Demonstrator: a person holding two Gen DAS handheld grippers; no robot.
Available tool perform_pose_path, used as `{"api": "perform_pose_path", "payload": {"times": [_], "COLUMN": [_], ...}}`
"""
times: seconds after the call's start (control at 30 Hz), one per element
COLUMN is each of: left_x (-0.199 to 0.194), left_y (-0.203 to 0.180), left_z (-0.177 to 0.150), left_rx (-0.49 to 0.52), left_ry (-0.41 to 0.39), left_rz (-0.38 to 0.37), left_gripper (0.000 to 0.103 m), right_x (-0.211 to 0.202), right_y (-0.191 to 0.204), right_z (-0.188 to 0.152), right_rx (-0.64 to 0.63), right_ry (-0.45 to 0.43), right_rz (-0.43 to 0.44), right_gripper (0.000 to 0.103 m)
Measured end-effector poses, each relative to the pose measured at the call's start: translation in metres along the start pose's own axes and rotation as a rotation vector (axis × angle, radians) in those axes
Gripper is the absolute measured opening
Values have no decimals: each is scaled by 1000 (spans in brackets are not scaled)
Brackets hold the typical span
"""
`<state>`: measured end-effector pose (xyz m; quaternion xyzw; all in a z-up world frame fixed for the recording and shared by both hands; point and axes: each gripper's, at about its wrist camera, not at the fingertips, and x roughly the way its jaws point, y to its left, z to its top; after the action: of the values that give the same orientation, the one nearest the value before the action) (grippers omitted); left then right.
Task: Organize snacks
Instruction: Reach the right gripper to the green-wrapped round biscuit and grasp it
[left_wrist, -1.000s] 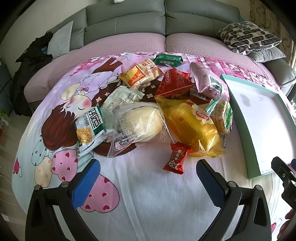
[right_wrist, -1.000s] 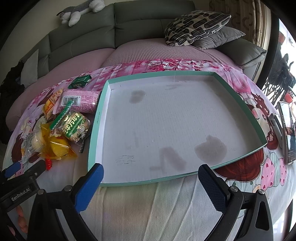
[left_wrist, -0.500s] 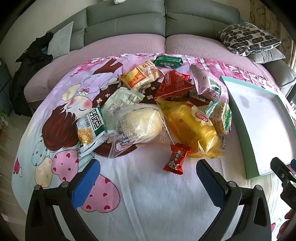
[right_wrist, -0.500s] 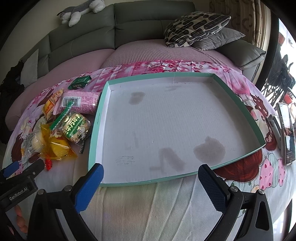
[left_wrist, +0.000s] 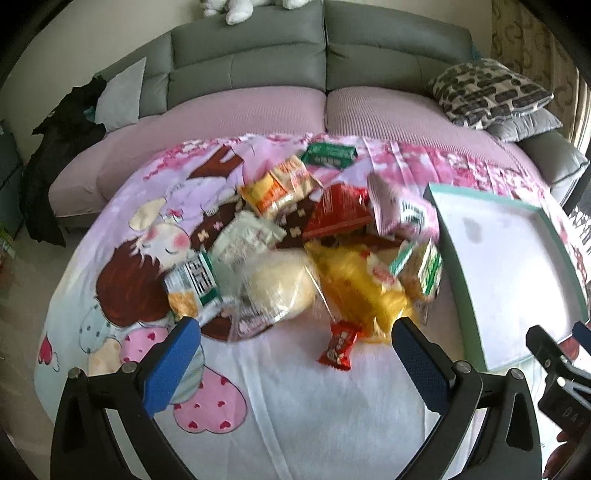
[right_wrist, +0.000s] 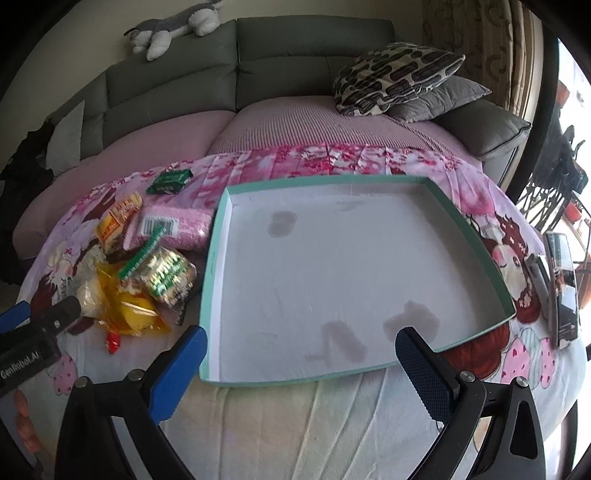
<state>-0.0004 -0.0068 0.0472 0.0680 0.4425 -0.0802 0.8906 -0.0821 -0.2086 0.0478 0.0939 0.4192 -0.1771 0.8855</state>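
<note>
A heap of snack packets lies on the cartoon-print cloth: a clear bag with a pale bun (left_wrist: 275, 291), a yellow bag (left_wrist: 364, 286), a small red candy (left_wrist: 339, 345), a red packet (left_wrist: 338, 212), a pink packet (left_wrist: 400, 210), a green bar (left_wrist: 328, 155). My left gripper (left_wrist: 295, 362) hovers open just short of the heap, nothing between its fingers. A shallow teal-rimmed tray (right_wrist: 472, 225) with a stained white floor sits right of the heap, holding nothing. My right gripper (right_wrist: 301, 367) stands open over the tray's near edge. The yellow bag (right_wrist: 129, 314) and pink packet (right_wrist: 177, 230) also show left of the tray.
A grey sofa (left_wrist: 251, 62) with pink seat pads runs behind the table. Patterned cushions (right_wrist: 399, 75) lie at the right. A phone-like device (right_wrist: 561, 288) lies on the cloth right of the tray. The left gripper's body (right_wrist: 33, 339) shows at the left edge.
Both wrist views have drawn back and tipped up a little, so more sofa shows. The heap and tray lie as before. Both grippers stay open.
</note>
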Motion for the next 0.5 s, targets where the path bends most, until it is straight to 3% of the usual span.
{"api": "perform_pose_path", "payload": {"times": [0.1, 0.3, 0.5], "left_x": [-6, -14, -11], "left_y": [7, 22, 45], "left_z": [11, 42, 59], "left_rx": [-18, -38, -145], "left_ry": [-18, -47, -66], "left_rz": [12, 124, 89], "left_gripper": [103, 103, 103], "right_x": [-7, -18, -10], "right_y": [2, 14, 33], "right_z": [13, 44, 66], "right_rx": [6, 19, 15], "right_ry": [-27, -104, -118], "right_rz": [14, 53, 79], "right_gripper": [103, 103, 103]}}
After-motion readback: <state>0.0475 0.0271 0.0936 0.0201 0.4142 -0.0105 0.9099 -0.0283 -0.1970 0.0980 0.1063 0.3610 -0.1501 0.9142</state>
